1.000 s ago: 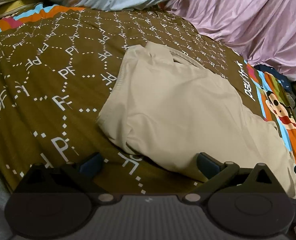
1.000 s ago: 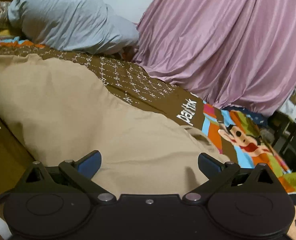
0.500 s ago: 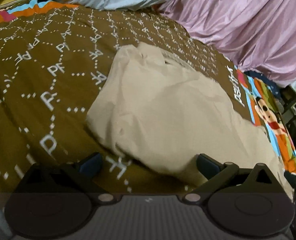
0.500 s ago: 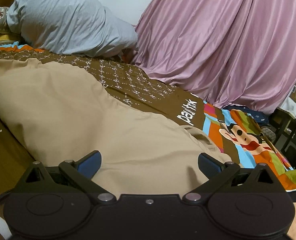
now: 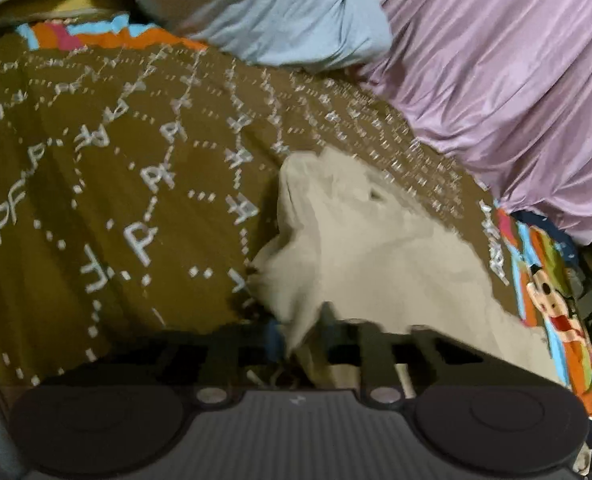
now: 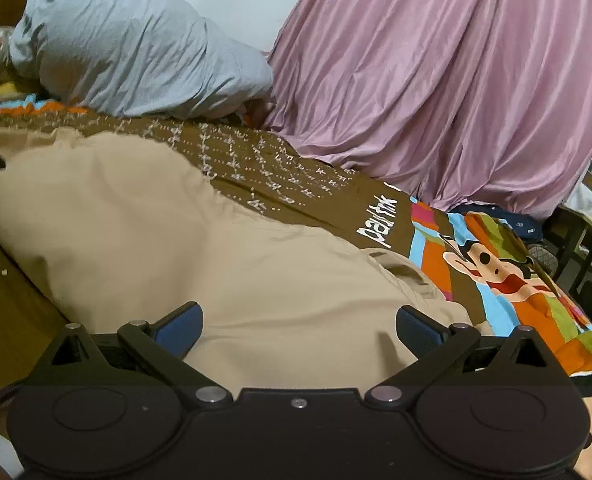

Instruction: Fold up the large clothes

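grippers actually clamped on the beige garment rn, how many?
1. The left gripper has just been closing and pinches the near edge of the beige garment. The right gripper stands open above the cloth, not gripping.

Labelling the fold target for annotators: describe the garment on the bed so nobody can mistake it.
Start from the brown bedspread with white dotted lettering, bordered by a pink curtain and a grey-blue pillow. On it lies a beige garment, one edge pinched in the left gripper. It is the only plain, unpatterned cloth on the spread.
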Demonstrator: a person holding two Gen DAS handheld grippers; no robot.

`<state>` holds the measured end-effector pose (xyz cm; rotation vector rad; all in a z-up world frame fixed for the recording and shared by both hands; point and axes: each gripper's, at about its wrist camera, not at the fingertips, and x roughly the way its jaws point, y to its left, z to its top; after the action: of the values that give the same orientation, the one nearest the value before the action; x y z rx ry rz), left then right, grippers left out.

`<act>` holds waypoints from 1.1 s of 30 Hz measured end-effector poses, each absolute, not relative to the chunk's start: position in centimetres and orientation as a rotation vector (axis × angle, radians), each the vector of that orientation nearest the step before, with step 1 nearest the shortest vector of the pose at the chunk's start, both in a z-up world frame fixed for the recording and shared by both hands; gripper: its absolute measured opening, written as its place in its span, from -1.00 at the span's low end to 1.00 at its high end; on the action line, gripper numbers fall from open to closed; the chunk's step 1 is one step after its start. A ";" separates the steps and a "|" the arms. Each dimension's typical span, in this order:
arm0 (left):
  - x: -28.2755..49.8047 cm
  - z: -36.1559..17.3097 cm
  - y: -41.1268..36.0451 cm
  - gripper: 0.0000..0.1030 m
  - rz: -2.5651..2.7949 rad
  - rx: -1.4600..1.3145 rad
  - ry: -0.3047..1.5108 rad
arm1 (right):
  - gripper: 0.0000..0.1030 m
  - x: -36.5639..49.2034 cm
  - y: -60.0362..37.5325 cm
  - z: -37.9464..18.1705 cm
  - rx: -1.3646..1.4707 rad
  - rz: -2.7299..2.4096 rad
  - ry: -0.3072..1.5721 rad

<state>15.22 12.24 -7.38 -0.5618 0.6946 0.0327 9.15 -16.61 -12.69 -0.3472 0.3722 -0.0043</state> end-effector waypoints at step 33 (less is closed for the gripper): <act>11.8 2.0 -29.7 -0.92 -0.775 0.620 0.610 | 0.89 10.1 -47.3 -10.8 1.436 0.362 0.378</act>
<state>11.84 -29.72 1.96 0.6199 0.6103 -0.7747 10.14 -47.25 -10.82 1.4361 0.3784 0.3625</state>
